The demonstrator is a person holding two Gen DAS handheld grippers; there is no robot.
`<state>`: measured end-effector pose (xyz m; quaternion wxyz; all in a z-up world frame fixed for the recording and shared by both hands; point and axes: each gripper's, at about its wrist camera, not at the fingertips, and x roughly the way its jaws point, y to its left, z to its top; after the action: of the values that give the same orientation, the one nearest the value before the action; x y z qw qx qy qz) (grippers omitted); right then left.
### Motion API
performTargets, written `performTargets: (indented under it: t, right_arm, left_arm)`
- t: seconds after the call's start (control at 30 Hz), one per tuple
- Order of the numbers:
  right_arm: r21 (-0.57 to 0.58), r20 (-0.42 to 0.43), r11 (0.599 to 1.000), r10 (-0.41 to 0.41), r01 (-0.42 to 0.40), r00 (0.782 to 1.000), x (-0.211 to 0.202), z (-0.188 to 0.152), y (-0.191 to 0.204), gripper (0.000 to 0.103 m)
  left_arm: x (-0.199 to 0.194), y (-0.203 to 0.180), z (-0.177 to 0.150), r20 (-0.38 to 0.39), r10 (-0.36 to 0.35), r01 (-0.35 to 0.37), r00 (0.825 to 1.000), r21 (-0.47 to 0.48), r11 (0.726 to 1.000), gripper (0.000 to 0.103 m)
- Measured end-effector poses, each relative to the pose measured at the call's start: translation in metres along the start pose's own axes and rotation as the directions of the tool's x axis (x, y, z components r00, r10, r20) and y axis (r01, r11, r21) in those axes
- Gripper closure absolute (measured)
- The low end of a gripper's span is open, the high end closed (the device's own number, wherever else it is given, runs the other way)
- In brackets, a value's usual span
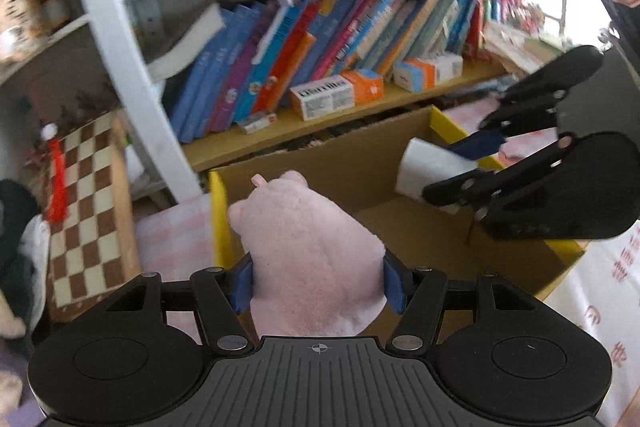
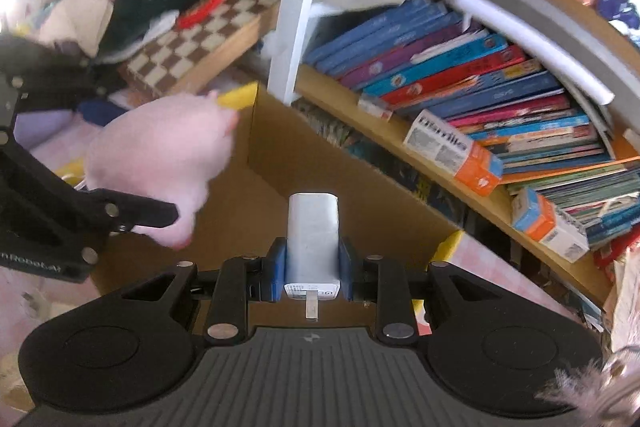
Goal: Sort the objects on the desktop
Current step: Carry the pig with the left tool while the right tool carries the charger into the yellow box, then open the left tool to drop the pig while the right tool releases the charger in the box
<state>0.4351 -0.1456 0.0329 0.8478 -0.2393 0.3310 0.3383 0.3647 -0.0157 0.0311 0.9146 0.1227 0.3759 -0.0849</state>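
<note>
My left gripper (image 1: pixel 318 283) is shut on a pink plush toy (image 1: pixel 308 251) and holds it over the near left part of an open cardboard box (image 1: pixel 352 159) with yellow-edged flaps. My right gripper (image 2: pixel 312 273) is shut on a white charger block (image 2: pixel 313 239), metal prongs toward the camera, held above the box's inside (image 2: pixel 304 163). In the left wrist view the right gripper (image 1: pixel 460 167) with the white charger (image 1: pixel 428 169) hangs over the box's right side. In the right wrist view the plush toy (image 2: pixel 160 155) and left gripper (image 2: pixel 132 213) are at the left.
A wooden bookshelf (image 1: pixel 320 119) with leaning books (image 1: pixel 320 39) and small orange-and-white boxes (image 1: pixel 336 93) stands right behind the box. A white shelf post (image 1: pixel 116 39) and a checkered board (image 1: pixel 88 211) are to the left. A pink checked cloth (image 1: pixel 176 239) covers the table.
</note>
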Motion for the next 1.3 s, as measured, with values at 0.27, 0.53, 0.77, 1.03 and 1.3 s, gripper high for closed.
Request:
performTargets:
  t: [0.27, 0.53, 0.77, 1.03, 1.3]
  right_arm:
    - [-0.059, -0.104, 0.998, 0.012, -0.018, 0.995, 0.041, -0.003, -0.001, 0.078]
    - [-0.124, -0.181, 0.992, 0.016, -0.039, 0.983, 0.062, -0.01, 0.003, 0.078]
    - [-0.133, -0.214, 0.99, 0.018, -0.047, 0.977, 0.067, -0.012, 0.003, 0.078]
    - [-0.138, -0.16, 0.99, 0.004, -0.026, 0.987, 0.057, -0.01, 0.006, 0.047]
    - [-0.123, -0.103, 0.992, -0.009, -0.003, 0.995, 0.042, -0.005, 0.007, 0.037]
  left_arm:
    - [0.039, -0.002, 0.009, -0.089, -0.002, 0.009, 0.996, 0.068, 0.998, 0.041]
    - [0.06, -0.002, 0.005, -0.146, 0.002, 0.011, 0.989, 0.088, 0.996, 0.041]
    - [0.067, 0.0, -0.001, -0.18, 0.005, 0.014, 0.984, 0.101, 0.995, 0.04]
    - [0.069, -0.005, -0.002, -0.181, 0.023, 0.001, 0.983, 0.13, 0.992, 0.028]
    - [0.043, -0.008, 0.005, -0.072, 0.086, -0.076, 0.994, 0.136, 0.988, 0.015]
